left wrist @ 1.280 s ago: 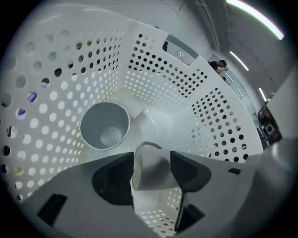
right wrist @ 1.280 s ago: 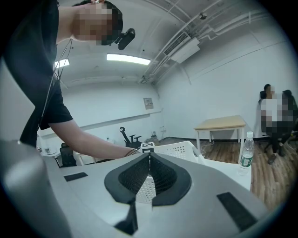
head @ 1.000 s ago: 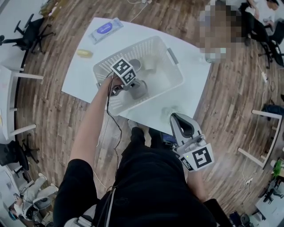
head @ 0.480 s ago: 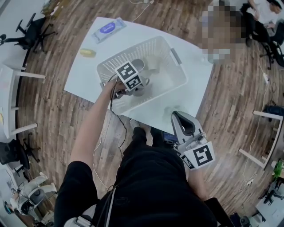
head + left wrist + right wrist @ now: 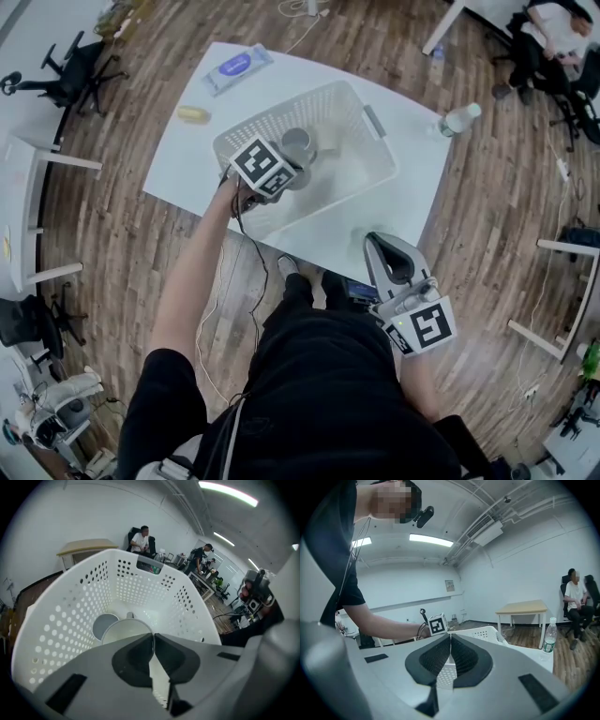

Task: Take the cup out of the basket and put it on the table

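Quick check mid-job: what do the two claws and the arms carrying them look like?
The left claw and right claw are grey shells with black pads, each bearing a white cube of black square markers. A black cable trails from the left. The shirt is black and short-sleeved.

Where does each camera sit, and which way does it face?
Head view: on the person's head, looking steeply down at the table and basket; arms and torso show.
Left gripper view: on the left gripper, looking into the basket; its jaws have just been closing and pinch the cup by its rim.
Right gripper view: on the right gripper, facing roughly level over the table; shut empty jaws, left arm.
Shared: head and right gripper views both show the bottle.
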Available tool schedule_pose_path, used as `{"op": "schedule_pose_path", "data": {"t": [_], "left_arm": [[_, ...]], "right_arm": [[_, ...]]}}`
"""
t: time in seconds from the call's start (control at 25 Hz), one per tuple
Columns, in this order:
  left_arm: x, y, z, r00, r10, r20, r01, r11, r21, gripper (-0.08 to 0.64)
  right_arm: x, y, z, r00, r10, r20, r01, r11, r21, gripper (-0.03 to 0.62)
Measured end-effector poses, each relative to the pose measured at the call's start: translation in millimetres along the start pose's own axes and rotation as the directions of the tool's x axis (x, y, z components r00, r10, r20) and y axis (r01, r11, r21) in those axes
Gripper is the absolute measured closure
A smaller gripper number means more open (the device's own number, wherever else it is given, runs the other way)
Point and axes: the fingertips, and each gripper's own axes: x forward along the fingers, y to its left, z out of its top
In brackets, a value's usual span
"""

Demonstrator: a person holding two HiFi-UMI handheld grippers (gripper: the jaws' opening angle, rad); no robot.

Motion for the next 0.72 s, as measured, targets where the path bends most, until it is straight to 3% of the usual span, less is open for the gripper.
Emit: {"op": "schedule_pose_path", "data": {"t": [0.16, 0.36, 0.52, 0.72], "left_arm": [[-38, -14, 22, 0.986, 0.047, 0.158, -0.047, 0.999, 0.0, 0.537], [-94, -50, 46, 0.933, 0.108, 0.343, -0.128, 0.991, 0.038, 0.537], [-125, -87, 48, 0.892, 0.129, 0.433, -0.177, 0.982, 0.071, 0.537], [-143, -138, 42, 0.859, 0.134, 0.494, -0.217, 0.969, 0.114, 0.537]], "right_arm": [[-2, 3, 4, 1.0, 0.003, 0.016, -0.003, 1.0, -0.004, 0.568], [-7, 6, 12, 0.999, 0.006, 0.04, -0.005, 1.0, -0.021, 0.568], [-10, 7, 15, 0.999, 0.006, 0.053, -0.004, 1.0, -0.024, 0.568], [-17, 3, 29, 0.994, -0.024, 0.111, 0.026, 1.0, -0.016, 0.568]]}}
